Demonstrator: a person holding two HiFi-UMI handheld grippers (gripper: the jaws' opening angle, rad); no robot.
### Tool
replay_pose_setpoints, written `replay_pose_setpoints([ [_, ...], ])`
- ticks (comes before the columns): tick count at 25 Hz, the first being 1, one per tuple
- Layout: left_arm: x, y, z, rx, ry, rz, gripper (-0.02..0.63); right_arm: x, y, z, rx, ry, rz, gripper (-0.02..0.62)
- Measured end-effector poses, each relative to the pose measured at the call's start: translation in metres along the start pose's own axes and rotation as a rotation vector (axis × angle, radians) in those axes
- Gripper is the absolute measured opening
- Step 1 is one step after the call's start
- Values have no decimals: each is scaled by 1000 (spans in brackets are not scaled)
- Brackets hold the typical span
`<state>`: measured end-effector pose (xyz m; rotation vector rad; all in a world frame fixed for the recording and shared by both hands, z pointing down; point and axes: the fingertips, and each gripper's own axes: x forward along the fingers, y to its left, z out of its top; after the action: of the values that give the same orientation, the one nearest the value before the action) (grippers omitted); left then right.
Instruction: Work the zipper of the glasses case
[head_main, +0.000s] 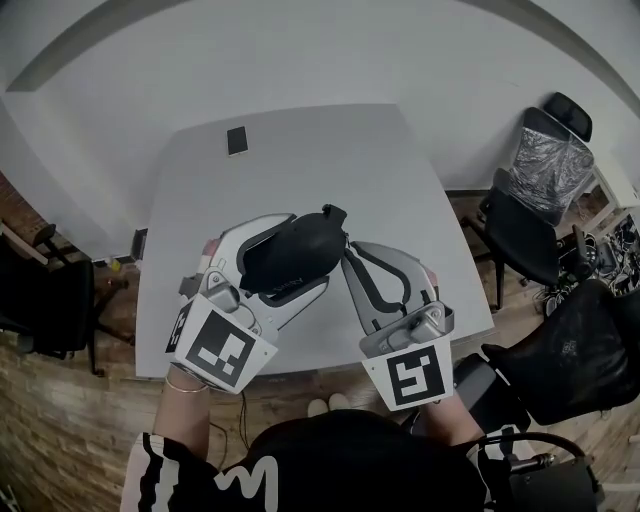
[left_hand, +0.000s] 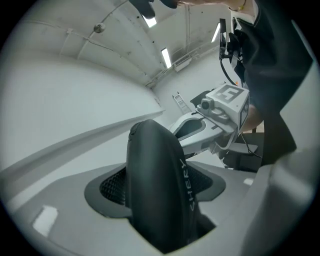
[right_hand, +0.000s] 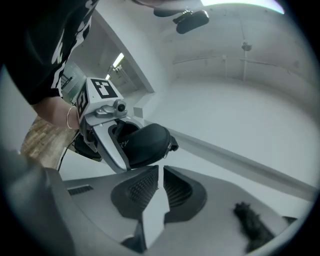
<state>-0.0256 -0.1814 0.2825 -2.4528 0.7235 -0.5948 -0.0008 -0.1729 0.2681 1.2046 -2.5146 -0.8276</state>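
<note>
On my left, the left gripper (head_main: 306, 254) has its jaws clamped on the glasses case (head_main: 285, 250), held over the near half of the grey table (head_main: 400, 170). The head view gives me the case only from above, a black oval lying across the jaws. The left gripper view shows the grip itself: the case stands on edge between the two jaws, filling the gap, with pale lettering running down its side. Behind it in that view I see the right gripper's marker cube (left_hand: 229, 100).

Moving across, the right gripper (head_main: 356, 252) sits just beside the case's right end. From the head camera I can't judge its fingers. The right gripper view settles it: the ribbed pads (right_hand: 142, 186) are drawn together with only a slit between them and nothing in it. That view also catches a small tab (right_hand: 173, 147) sticking out at the case's far end, apart from the pads.

Farther back on the table lies a small dark flat object (head_main: 237, 140), seen only from the head. At the far right stand office chairs (head_main: 540, 200).
</note>
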Motion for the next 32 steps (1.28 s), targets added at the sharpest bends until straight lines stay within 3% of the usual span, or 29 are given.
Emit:
replay_pose_setpoints([
  [11,-4,3,-4,119,155,51,347,-2,-11,20,-130,-10,-92,20],
  [14,-5,3,-5,147,191,44,347,-1,-10,19,-223,10,-90,18],
  [17,-8,0,-3,141,184,16,347,-3,-10,21,-251,4,-73,9],
  [20,-10,-5,0,91,148,-10,351,-7,-7,27,-256,-38,-54,6],
  [24,-13,-12,4,-6,31,-44,364,-15,-2,40,-286,-134,-43,5],
  [30,-23,-20,25,-89,-180,-190,360,-29,19,62,-469,-302,19,5],
  [32,-30,-23,30,-227,-231,-267,364,-31,24,62,-480,-336,56,5],
])
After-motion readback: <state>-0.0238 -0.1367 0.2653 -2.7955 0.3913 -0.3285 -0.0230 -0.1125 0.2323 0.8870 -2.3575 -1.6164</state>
